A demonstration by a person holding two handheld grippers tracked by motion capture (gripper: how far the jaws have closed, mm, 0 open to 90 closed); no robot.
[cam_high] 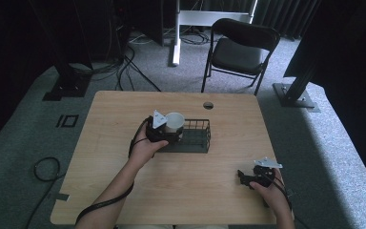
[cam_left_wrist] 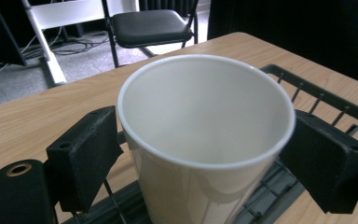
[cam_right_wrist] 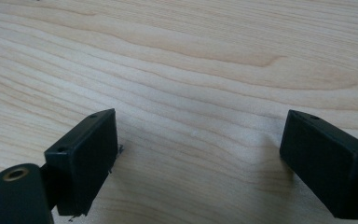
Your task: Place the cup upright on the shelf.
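Observation:
A white paper cup (cam_high: 175,120) stands upright at the left end of a black wire basket (cam_high: 198,138) near the table's middle. My left gripper (cam_high: 171,131) is shut on the cup. In the left gripper view the empty cup (cam_left_wrist: 205,121) sits between both jaws, which press its sides just under the rim, with the basket (cam_left_wrist: 317,93) below and behind it. I cannot tell whether the cup's base rests on the basket floor. My right gripper (cam_high: 242,176) is open near the front right of the table, and its jaws (cam_right_wrist: 198,158) hold nothing over bare wood.
The wooden table (cam_high: 124,109) has a round cable hole (cam_high: 208,105) near its far edge. A black folding chair (cam_high: 240,50) stands beyond the table. Cables lie on the grey carpet at left, and black frame posts stand at both sides.

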